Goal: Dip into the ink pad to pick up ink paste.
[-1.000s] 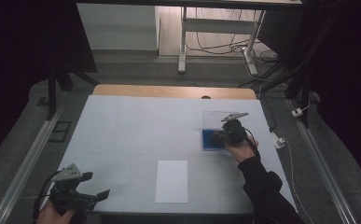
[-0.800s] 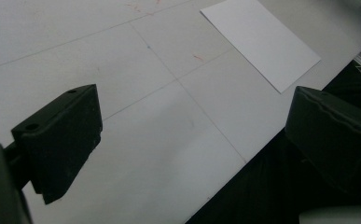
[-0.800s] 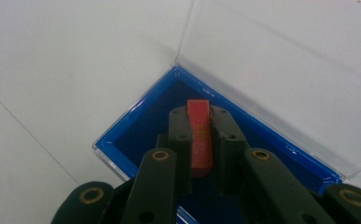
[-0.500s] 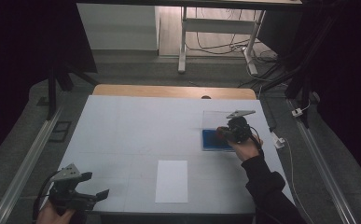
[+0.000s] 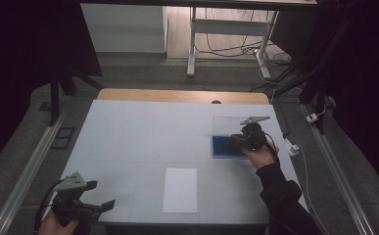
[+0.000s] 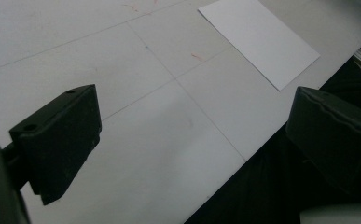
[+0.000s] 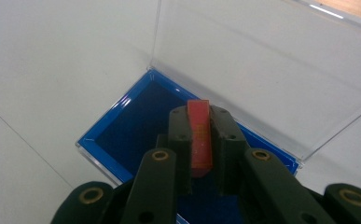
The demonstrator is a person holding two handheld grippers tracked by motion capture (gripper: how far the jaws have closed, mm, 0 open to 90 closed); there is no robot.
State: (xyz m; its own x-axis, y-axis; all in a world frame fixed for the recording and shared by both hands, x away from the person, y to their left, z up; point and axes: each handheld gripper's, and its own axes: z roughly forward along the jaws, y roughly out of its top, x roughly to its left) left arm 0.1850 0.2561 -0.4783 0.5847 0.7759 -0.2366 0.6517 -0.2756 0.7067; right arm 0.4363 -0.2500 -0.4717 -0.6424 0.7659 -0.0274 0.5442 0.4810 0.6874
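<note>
A shallow blue-lined box (image 5: 225, 146) (image 7: 141, 116) lies at the table's right, its clear lid (image 7: 271, 60) standing open behind it. My right gripper (image 5: 240, 140) (image 7: 199, 109) hangs over the box, shut on a thin red-orange piece (image 7: 199, 135) that stands on edge between the jaws. A white sheet of paper (image 5: 180, 189) (image 6: 260, 37) lies flat near the front edge. My left gripper (image 5: 101, 196) (image 6: 192, 126) is open at the front left corner, over the table's edge, with nothing between its jaws.
The white table (image 5: 148, 137) has a wooden strip (image 5: 182, 95) along its far edge. Metal rails (image 5: 28, 171) run on the floor either side. Cables and a white plug (image 5: 293, 147) lie right of the table. A frame's legs (image 5: 192, 44) stand beyond.
My right gripper has shifted slightly right and up over the blue box with the red piece in it. The left gripper has barely moved.
</note>
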